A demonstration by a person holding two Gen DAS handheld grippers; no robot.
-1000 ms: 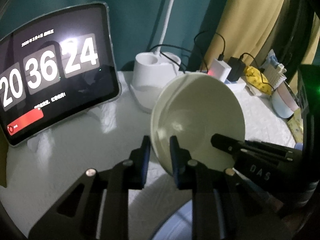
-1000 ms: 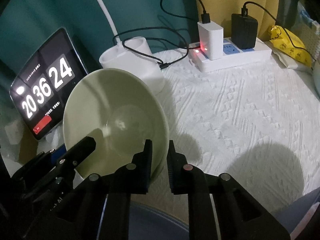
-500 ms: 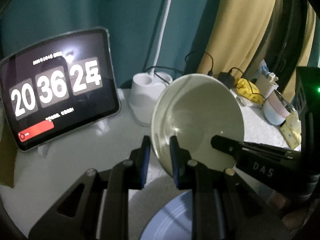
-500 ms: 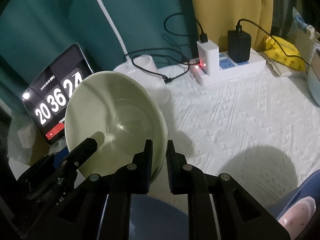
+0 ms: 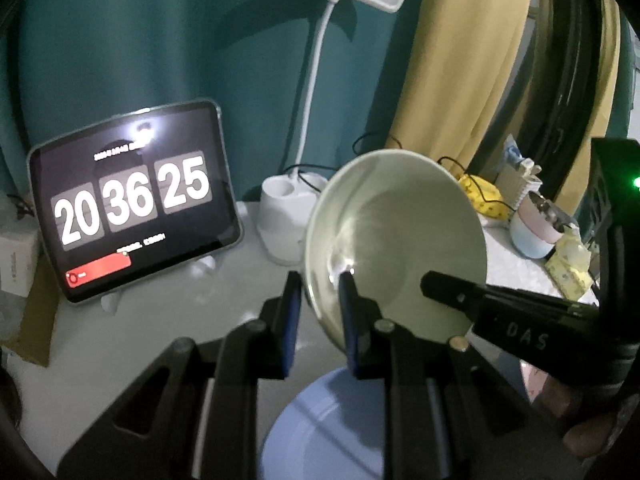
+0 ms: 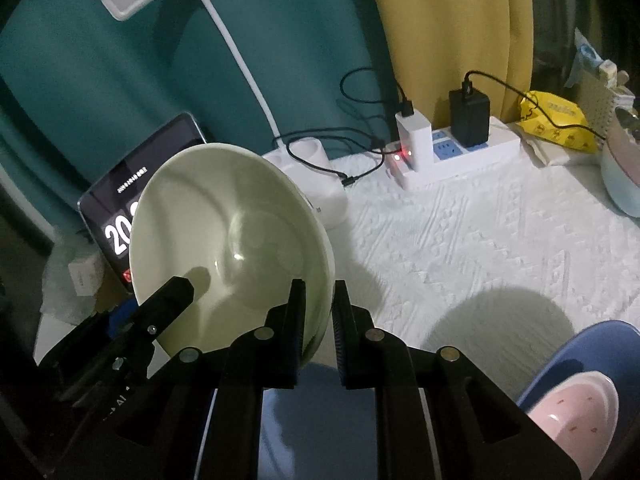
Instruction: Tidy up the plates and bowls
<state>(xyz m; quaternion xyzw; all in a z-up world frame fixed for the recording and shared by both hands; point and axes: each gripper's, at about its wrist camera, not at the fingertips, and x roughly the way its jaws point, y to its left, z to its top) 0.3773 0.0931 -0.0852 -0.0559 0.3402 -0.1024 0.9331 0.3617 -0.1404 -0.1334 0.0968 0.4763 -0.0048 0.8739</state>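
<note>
A pale green bowl (image 5: 400, 240) hangs tilted on edge above the worktop, its glossy hollow facing the cameras, its rim pinched on two opposite sides. Directly below it lies a flat blue plate (image 5: 320, 432). A pink bowl (image 6: 576, 412) sits in a blue bowl (image 6: 580, 344) at the near right.
</note>
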